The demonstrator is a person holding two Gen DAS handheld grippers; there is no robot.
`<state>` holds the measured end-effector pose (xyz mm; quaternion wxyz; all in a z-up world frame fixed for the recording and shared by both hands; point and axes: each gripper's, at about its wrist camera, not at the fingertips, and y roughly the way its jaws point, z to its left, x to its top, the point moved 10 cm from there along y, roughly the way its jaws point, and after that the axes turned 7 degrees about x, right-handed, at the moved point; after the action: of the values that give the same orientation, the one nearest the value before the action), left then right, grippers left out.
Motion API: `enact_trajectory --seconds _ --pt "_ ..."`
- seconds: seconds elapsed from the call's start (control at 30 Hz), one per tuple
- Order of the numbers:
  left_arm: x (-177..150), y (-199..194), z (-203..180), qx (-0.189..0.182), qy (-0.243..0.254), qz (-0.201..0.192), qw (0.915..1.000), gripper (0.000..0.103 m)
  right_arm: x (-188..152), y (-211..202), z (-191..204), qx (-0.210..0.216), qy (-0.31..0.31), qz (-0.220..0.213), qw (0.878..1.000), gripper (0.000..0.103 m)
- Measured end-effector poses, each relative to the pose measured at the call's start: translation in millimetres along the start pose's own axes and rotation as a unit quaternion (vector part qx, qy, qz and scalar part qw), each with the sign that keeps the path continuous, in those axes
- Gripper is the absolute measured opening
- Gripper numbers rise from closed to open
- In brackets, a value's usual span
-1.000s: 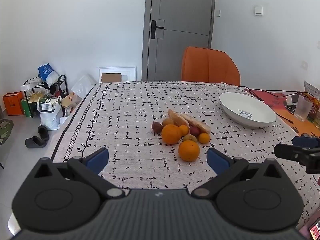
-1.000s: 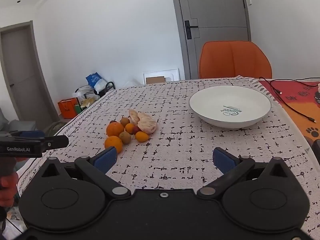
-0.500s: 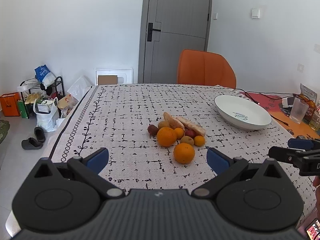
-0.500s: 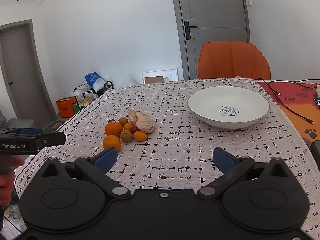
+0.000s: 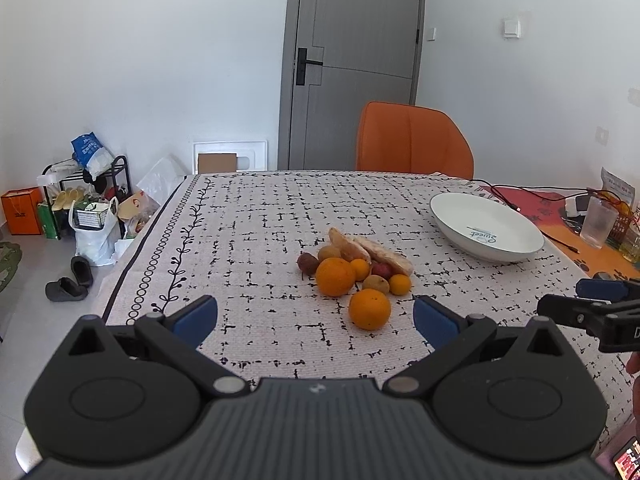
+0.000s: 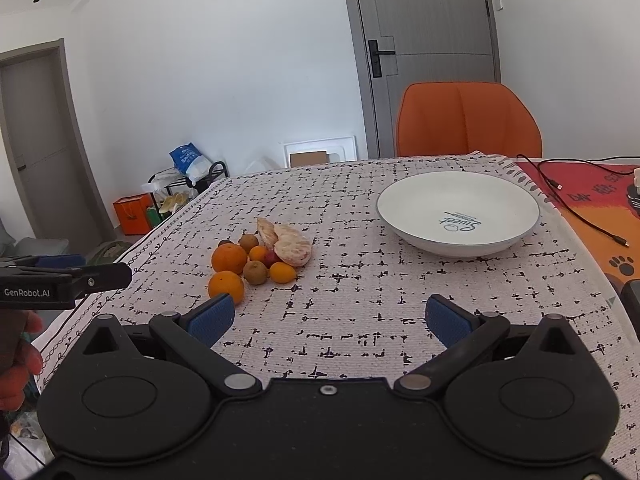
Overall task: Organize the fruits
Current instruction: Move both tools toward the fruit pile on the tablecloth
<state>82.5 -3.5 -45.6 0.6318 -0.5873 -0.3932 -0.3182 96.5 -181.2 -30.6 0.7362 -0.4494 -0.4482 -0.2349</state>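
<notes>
A pile of fruit lies mid-table on the patterned cloth: two big oranges, small tangerines, brownish and red small fruits, and peeled pomelo pieces. The pile also shows in the right wrist view. An empty white bowl stands to the right of the pile. My left gripper is open and empty, just short of the nearest orange. My right gripper is open and empty, right of the pile and in front of the bowl.
An orange chair stands at the table's far edge. Black cables, a glass and an orange mat lie at the right. Bags, a rack and slippers are on the floor to the left.
Both grippers drew back slightly and tilted up, so the fruit pile and bowl sit a little lower and farther in the views. Jaws stayed open.
</notes>
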Motion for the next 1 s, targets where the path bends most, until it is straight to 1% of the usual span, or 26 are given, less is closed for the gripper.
enact_trajectory --seconds 0.13,0.27,1.0 --pt "0.7 -1.1 -1.8 -0.005 0.0 -0.001 1.0 0.103 -0.2 -0.3 1.0 0.002 -0.002 -0.001 1.0 0.103" --pt "-0.1 -1.2 -0.7 -0.002 0.003 -0.002 1.0 0.103 0.5 -0.4 0.9 -0.001 -0.003 -0.003 1.0 0.103" --pt "3.8 -4.9 -1.1 -0.009 -0.004 -0.009 0.9999 0.103 3.2 -2.9 -2.9 -0.007 0.001 -0.012 1.0 0.103"
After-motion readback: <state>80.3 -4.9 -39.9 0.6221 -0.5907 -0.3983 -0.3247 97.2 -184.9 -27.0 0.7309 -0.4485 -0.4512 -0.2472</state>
